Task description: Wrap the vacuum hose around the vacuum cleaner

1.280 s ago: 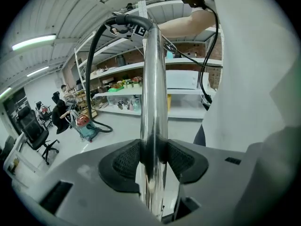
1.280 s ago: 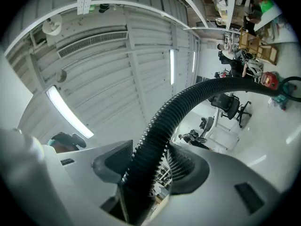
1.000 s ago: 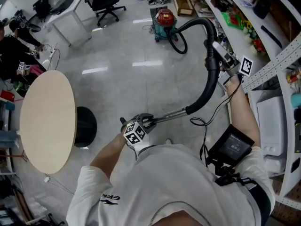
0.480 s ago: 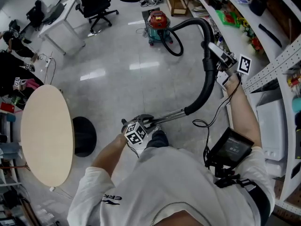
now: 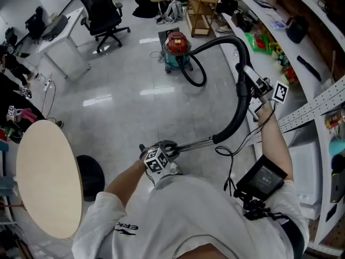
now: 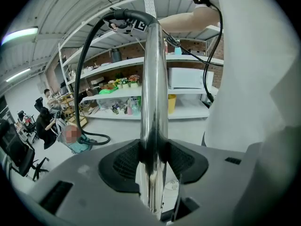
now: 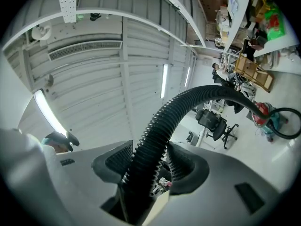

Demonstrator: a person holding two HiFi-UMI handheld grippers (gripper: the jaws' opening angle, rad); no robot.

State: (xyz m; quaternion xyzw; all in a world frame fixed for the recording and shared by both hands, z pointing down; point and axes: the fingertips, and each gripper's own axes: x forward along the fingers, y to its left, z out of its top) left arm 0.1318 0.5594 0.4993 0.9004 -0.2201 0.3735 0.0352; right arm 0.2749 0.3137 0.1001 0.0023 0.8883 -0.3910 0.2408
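Two handheld grippers each grip a different part of one vacuum line. The left gripper [image 6: 153, 159] has its jaws clamped on the single chrome wand [image 5: 191, 142], with a ribbed pad pressed against each side of the tube. In the head view the wand's long axis runs from this gripper toward the right, rising slightly.

At the wand's far end the one black corrugated vacuum hose [image 5: 237, 109] begins and curves upward to the right gripper [image 7: 149, 164]. This gripper is raised beside the shelves [image 5: 280, 15], and its jaws are closed around the hose, with the pads squeezing the ribs on both sides.

Past that grip the hose arches over and runs away from the person. It drops to the grey floor [image 5: 135, 107] and loops there, touching the one vacuum cleaner [image 5: 177, 47]. The cleaner is a small canister with a red top and teal body, standing upright well away from both grippers. None of the hose is wound around it.

One round pale table [image 5: 46, 177] stands at the left, and one black office chair [image 5: 102, 7] stands farther off.
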